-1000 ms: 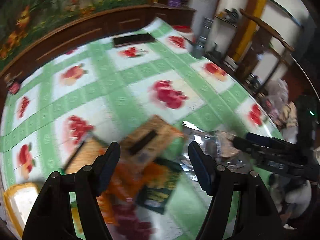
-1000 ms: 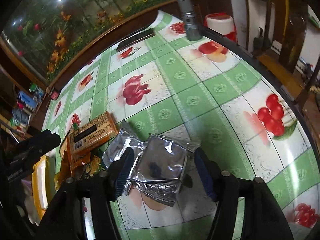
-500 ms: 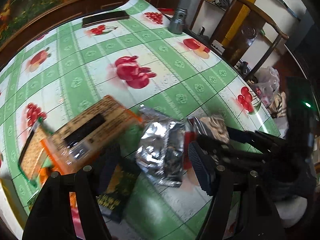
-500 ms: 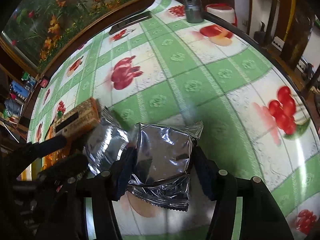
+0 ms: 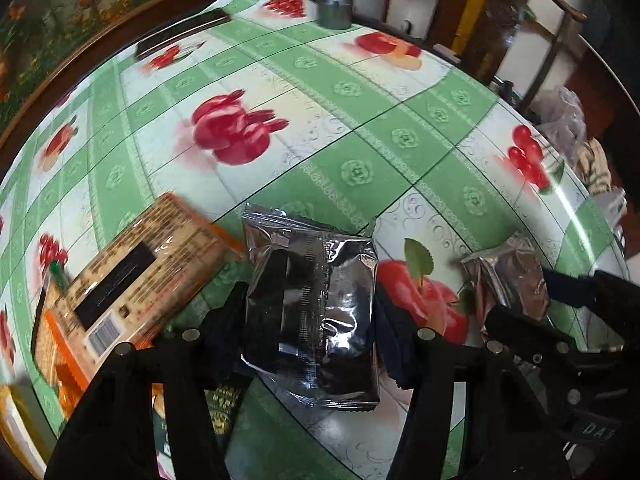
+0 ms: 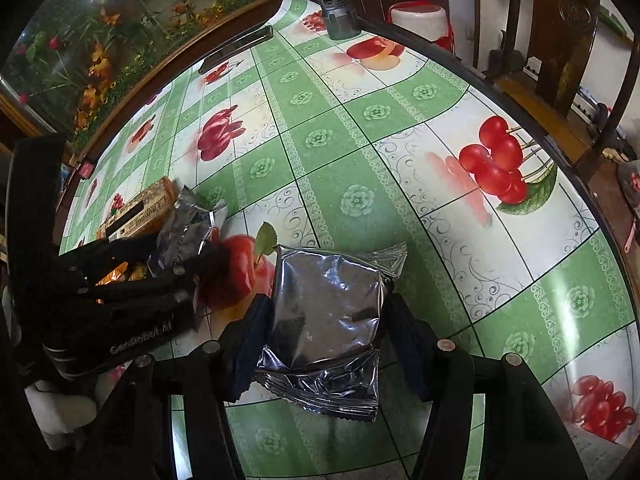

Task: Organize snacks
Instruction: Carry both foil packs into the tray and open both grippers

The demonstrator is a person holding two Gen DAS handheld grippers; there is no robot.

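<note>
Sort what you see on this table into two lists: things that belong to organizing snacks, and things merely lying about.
Belonging:
left gripper, silver foil packet
right gripper, second foil packet
orange biscuit pack
dark green packet

Lying about:
metal flashlight
black remote

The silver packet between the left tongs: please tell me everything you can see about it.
The silver packet is a shiny, crinkled foil pouch, roughly rectangular, with crimped seams at both ends and a lengthwise back seam. It looks sealed and puffy. The left tongs grip it on both sides, their fingers pressing its edges. The orange biscuit pack lies just left of it.
</note>
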